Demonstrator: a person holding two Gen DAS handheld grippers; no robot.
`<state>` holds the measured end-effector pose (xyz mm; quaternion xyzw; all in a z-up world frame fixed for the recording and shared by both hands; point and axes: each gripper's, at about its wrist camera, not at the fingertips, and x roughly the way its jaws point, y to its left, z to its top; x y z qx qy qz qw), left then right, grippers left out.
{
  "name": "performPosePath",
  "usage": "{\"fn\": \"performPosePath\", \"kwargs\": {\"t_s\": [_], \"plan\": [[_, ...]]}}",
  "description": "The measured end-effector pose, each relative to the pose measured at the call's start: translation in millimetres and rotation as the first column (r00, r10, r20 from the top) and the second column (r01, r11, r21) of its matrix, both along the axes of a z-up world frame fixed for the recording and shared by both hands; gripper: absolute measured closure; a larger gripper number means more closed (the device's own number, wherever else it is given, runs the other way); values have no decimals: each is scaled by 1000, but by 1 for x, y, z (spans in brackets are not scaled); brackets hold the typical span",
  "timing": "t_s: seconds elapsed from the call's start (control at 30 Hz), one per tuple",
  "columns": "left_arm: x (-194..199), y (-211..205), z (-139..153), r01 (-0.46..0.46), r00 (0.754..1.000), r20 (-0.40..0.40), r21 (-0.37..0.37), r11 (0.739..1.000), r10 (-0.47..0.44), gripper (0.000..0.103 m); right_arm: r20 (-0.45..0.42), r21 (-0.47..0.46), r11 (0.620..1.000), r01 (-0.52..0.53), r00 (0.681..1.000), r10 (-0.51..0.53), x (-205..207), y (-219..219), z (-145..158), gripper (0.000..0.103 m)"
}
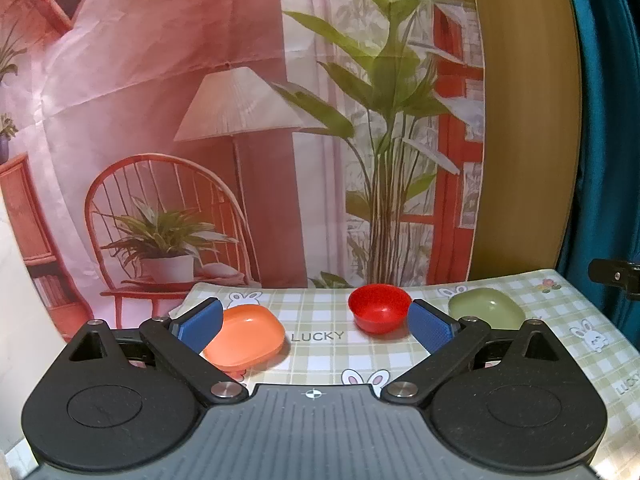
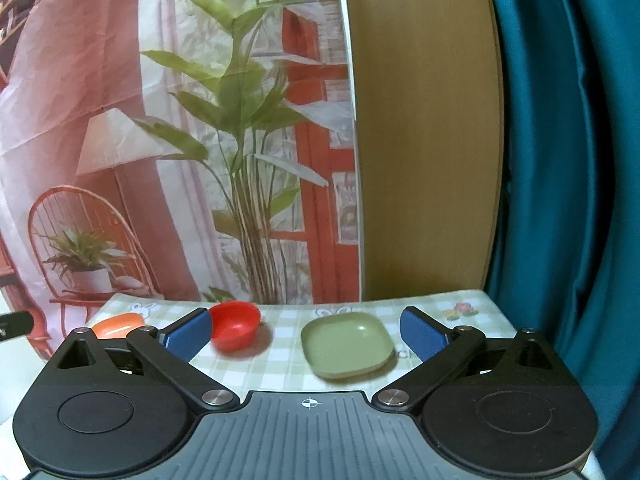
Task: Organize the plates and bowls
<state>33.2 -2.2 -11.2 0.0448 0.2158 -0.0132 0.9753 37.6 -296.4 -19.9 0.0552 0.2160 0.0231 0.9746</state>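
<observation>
Left gripper point(image 1: 316, 326): I see jaws wide, holding nothing.
Right gripper point(image 2: 306, 332): wide, holding nothing.
Green plate point(image 2: 347, 345): between my right fingers.
Red bowl point(image 2: 234, 330): beside left finger.

Red bowl point(image 1: 379, 307), green-checked tablecloth point(image 1: 320, 356)

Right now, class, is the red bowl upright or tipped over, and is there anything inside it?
Upright and empty. The red bowl rests on its base on the checked tablecloth, mouth upward, with only its bare red interior visible.

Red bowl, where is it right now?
The red bowl sits near the tablecloth's far edge, between the orange plate on its left and the green plate on its right, touching neither.
</observation>
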Motion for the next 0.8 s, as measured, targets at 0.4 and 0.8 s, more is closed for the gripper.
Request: {"fn": "performPosePath", "kwargs": {"t_s": [0.4,0.8], "plan": [[39,0,-36,9,995,-96,36,999,-6,14,-17,-41,999,-31,999,31,38,17,-42,23],[58,-5,-96,28,965,-259,0,1000,-27,15,-94,-31,995,-91,992,88,68,37,-80,31]]}}
